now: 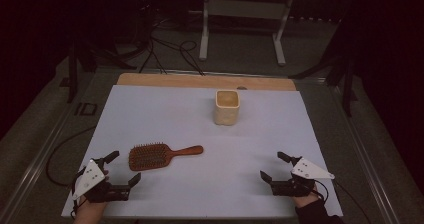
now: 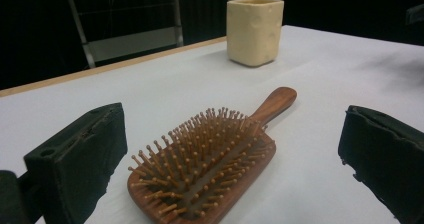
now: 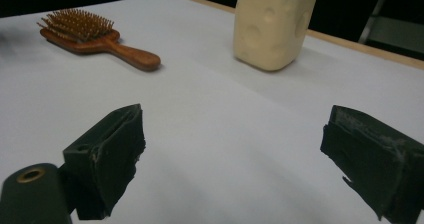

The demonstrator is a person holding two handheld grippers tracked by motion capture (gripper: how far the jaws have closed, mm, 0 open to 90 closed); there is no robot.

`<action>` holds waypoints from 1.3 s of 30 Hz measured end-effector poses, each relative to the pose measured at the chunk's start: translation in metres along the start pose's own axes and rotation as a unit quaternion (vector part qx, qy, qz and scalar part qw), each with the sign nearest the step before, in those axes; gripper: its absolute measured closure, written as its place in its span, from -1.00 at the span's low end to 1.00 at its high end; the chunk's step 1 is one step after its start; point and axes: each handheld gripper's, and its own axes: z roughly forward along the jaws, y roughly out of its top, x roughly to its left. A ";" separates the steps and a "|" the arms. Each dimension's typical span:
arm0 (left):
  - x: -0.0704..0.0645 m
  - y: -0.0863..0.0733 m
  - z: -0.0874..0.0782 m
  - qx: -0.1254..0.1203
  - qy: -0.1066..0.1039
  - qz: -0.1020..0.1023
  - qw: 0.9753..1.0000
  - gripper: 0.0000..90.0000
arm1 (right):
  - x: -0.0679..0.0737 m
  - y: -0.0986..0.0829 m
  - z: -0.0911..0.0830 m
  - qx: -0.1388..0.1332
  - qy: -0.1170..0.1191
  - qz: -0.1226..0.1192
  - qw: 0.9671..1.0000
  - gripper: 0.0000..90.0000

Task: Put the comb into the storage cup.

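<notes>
A wooden hairbrush (image 1: pixel 152 155) lies bristles-up on the white sheet (image 1: pixel 165 114) that covers the desk (image 1: pixel 200 80), its handle pointing away from the left tool (image 1: pixel 118 168) and toward the middle of the sheet. The left tool sits just on the near side of the brush head, released, its two black jaws spread wide with nothing between them. In the left gripper view the hairbrush (image 2: pixel 210 159) lies right ahead between those spread jaws, close to them but not touched.

A cream-coloured cup (image 1: pixel 227 107) stands upright well beyond the hairbrush, off past the end of its handle, toward the far edge of the desk where a strip of bare wood shows. In the left gripper view the cup (image 2: pixel 255 30) rises behind the tip of the handle.

The right tool (image 1: pixel 274 166) rests well apart from the hairbrush, out past the handle end near the front edge of the sheet. It too is released, jaws wide and holding nothing. In the right gripper view the hairbrush (image 3: pixel 90 36) lies far off beyond one jaw, with the cup (image 3: pixel 275 21) further along.
</notes>
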 end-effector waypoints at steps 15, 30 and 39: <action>-0.001 0.001 0.001 0.002 -0.008 -0.002 1.000 -1.00 | 0.004 -0.001 0.000 -0.007 -0.010 -0.018 1.000 -0.80; -0.005 0.017 0.003 -0.002 -0.017 0.007 1.000 -1.00 | 0.007 0.001 -0.001 -0.012 -0.016 -0.018 1.000 -0.80; -0.005 0.042 0.001 -0.007 -0.022 0.024 0.999 -1.00 | 0.011 0.004 0.001 -0.014 -0.013 -0.016 1.000 -0.80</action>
